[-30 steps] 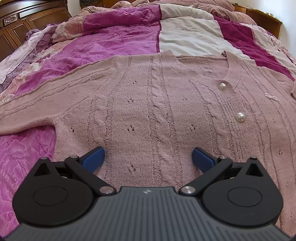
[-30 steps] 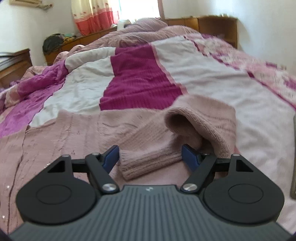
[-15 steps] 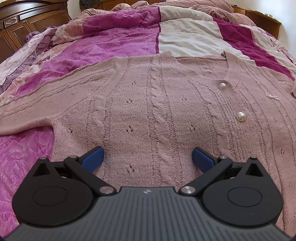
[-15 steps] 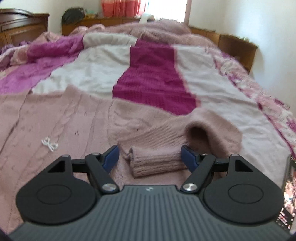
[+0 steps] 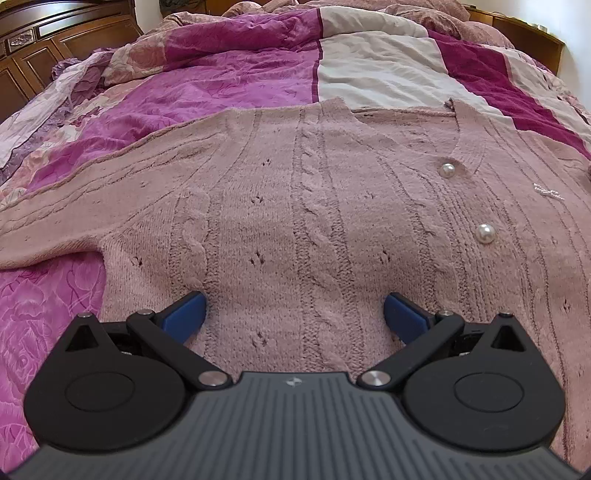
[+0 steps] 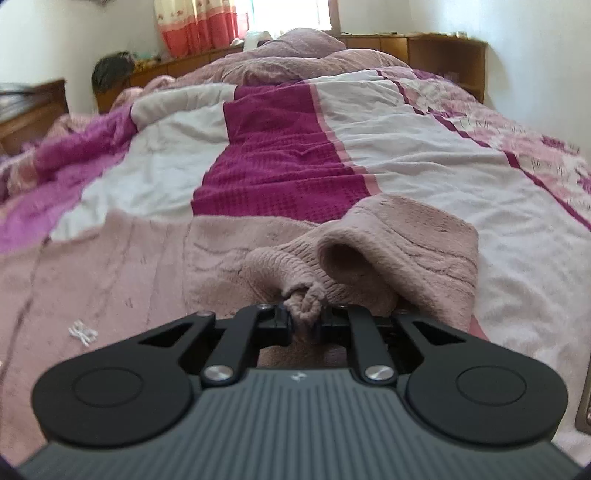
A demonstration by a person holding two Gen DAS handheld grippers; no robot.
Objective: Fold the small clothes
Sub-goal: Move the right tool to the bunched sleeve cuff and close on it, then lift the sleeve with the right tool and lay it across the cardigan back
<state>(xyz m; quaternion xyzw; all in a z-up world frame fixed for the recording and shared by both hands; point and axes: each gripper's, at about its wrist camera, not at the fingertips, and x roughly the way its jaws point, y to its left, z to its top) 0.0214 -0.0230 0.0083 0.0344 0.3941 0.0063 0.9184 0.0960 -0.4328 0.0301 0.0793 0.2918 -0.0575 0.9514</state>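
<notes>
A pink cable-knit cardigan (image 5: 295, 184) with pearl buttons (image 5: 485, 233) lies flat on the bed. In the left wrist view its left sleeve (image 5: 55, 229) stretches off to the left. My left gripper (image 5: 295, 310) hovers just over the knit near the hem, open, with nothing pinched between its blue fingers (image 5: 184, 312). In the right wrist view the other sleeve (image 6: 406, 251) is folded back over itself. My right gripper (image 6: 303, 325) has its jaws closing tight on the ribbed cuff (image 6: 304, 301), which bunches up between the pads.
The cardigan rests on a patchwork quilt (image 6: 280, 155) of magenta, white and pink. Dark wooden furniture (image 5: 44, 40) stands at the far left. A wooden shelf headboard (image 6: 436, 55) and a curtain (image 6: 195, 26) lie beyond. A flat object (image 6: 585, 406) sits at the right edge.
The right gripper went from wide open around the cuff to shut on it, bunching the knit. The right view swung a little. The left gripper stayed still and open.
</notes>
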